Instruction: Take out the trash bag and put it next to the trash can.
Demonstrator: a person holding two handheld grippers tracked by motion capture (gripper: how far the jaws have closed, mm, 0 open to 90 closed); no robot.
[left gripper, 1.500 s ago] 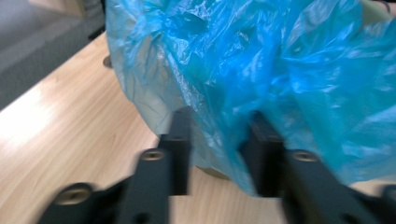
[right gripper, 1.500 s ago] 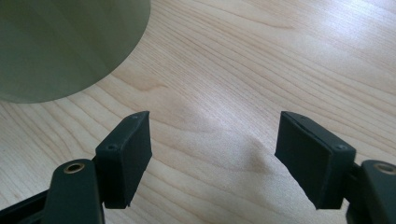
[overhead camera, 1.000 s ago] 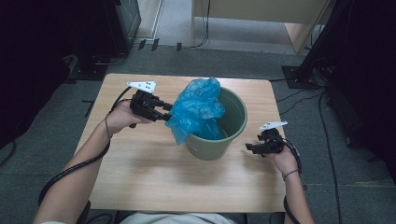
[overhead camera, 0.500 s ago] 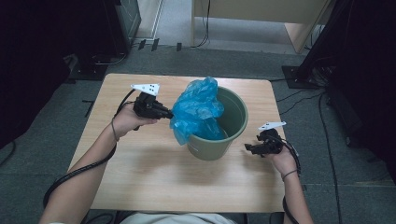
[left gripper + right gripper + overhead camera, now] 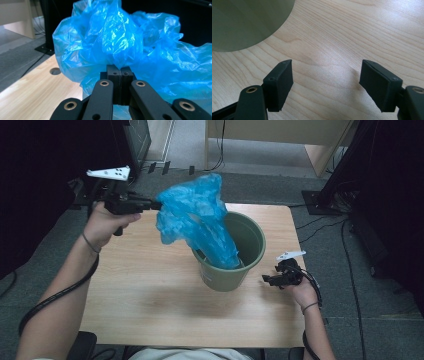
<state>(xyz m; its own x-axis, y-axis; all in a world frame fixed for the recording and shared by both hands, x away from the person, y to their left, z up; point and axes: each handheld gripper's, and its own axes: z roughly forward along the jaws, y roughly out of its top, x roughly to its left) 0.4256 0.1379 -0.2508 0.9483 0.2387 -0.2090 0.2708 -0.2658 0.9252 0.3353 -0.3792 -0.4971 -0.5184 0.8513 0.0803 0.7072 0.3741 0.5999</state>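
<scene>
Bag (image 5: 197, 222), blue plastic, thin, limp, slippery; my left fingers (image 5: 120, 75) pinch its bunched edge, lifting it from green bucket (image 5: 250, 245). Right fingers (image 5: 325, 82) wide open, empty, w/ surface (image 5: 145, 295) beneath.

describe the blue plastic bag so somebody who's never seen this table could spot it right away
On the wooden table stands a round green bucket near the middle. Rising out of it, up and to the left, is the blue plastic bag, pinched at its upper edge by the left gripper. It is the one crinkly, shiny, translucent bright-blue thing there.
</scene>
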